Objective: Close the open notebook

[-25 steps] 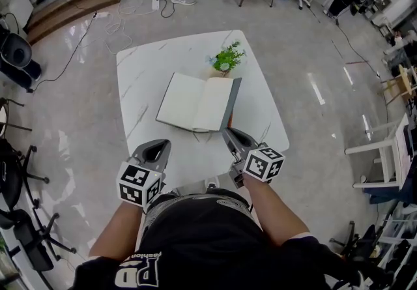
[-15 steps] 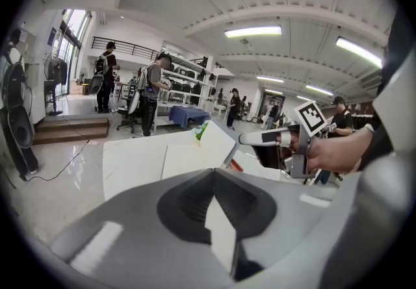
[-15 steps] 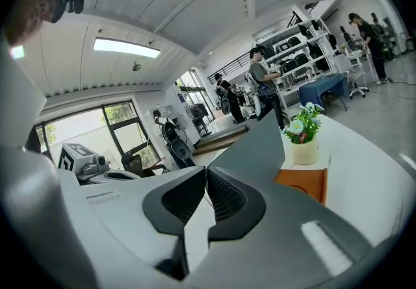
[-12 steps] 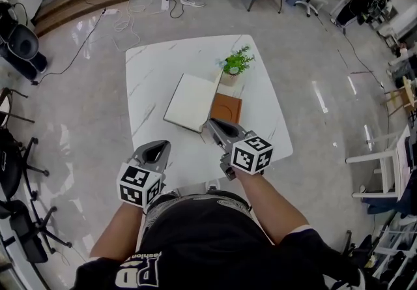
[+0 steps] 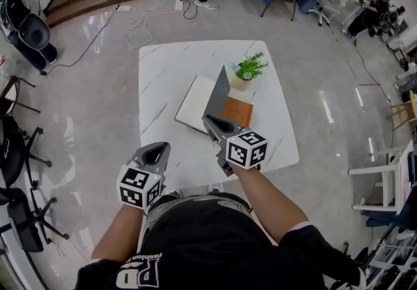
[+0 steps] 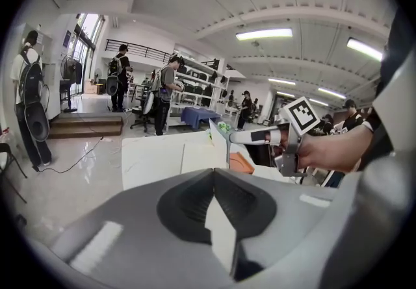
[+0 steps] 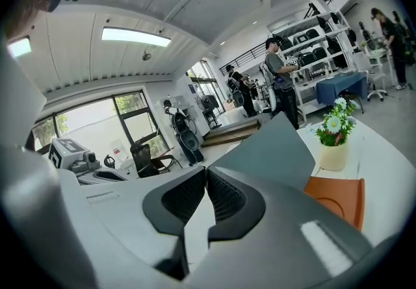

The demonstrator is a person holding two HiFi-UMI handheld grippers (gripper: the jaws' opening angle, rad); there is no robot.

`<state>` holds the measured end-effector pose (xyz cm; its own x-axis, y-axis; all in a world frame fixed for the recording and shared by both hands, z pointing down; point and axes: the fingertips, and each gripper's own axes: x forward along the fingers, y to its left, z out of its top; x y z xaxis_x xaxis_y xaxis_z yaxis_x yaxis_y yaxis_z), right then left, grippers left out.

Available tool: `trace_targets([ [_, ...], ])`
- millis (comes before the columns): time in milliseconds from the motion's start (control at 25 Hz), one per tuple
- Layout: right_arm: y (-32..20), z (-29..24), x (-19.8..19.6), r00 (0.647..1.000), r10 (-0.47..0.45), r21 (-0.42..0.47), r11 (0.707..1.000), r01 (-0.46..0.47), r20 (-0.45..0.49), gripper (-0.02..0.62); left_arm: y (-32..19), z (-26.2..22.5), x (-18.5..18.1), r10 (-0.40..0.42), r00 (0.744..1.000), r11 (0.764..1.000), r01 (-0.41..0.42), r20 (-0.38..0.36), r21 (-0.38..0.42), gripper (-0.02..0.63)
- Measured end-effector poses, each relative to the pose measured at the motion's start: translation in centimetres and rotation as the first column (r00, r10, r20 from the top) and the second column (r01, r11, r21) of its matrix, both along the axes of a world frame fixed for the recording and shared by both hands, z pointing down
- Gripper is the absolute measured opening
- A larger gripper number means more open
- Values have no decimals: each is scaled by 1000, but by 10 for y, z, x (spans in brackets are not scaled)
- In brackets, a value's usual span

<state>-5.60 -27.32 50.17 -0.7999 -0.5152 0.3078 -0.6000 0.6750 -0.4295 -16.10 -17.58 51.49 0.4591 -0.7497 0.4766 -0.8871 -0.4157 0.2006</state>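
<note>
A white marble table (image 5: 163, 80) stands on a glossy floor. The notebook (image 5: 194, 105) lies mid-table with its grey cover (image 5: 219, 92) raised steeply. The right gripper (image 5: 210, 120), jaws together, sits at the notebook's near edge under that cover. The left gripper (image 5: 156, 150), closed and empty, is well short of the notebook.

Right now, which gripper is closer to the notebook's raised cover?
Right. The right gripper, jaws together, has its tip at the near edge of the half-raised cover. The left gripper hangs by the table's near edge, apart from the notebook.
</note>
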Motion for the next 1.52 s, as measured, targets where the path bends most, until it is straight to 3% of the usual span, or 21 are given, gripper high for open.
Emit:
trace_targets([
  [840,-17,45,-68,989,-109,-51,993,104,-102,14,15,6,-50,-113,994,993,113,2,-17,58],
  [1520,-23,95,-96,959,-172,-122,982,147,-224,15,19,15,-75,-191,982,981,190,-15,-25,58],
])
